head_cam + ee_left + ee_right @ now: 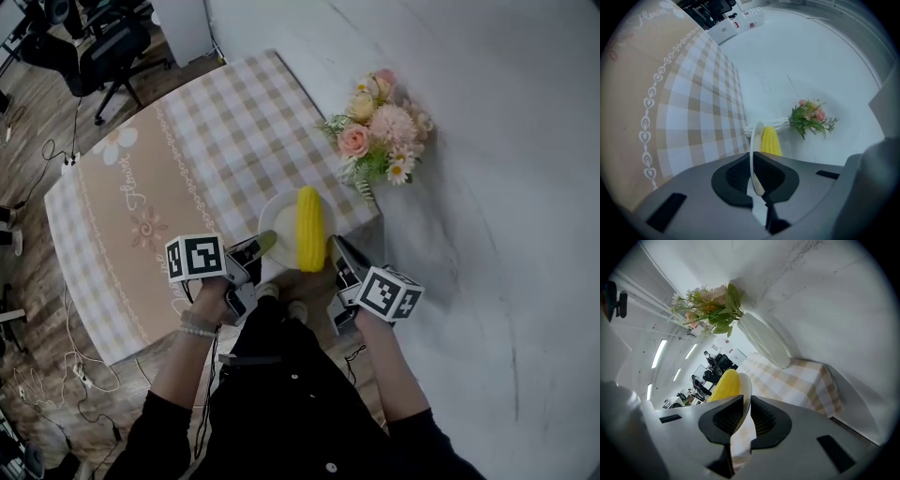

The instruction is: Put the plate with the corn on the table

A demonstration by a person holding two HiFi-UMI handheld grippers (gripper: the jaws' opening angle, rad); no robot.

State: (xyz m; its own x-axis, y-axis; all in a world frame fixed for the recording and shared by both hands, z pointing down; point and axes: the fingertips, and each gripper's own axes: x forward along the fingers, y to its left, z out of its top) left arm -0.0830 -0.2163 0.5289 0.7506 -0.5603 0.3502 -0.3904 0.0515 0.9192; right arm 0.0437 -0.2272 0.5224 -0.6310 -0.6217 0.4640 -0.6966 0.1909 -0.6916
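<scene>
With my left tool (255, 248) and right tool (339, 255) clenched on the plate (277, 214) rim at 8 and 4 o'clock, corn (310, 228) aboard over the tabletop (187, 159) corner, I should lower both tools level and together, lest the corn roll off.

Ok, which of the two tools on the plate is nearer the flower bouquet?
The right tool, clamped on the rim of the plate on the bouquet side of the corn; the left tool grips the opposite rim, farther from the flowers.

An office, judging by swivel chair (114, 45) and cables (79, 373).
</scene>
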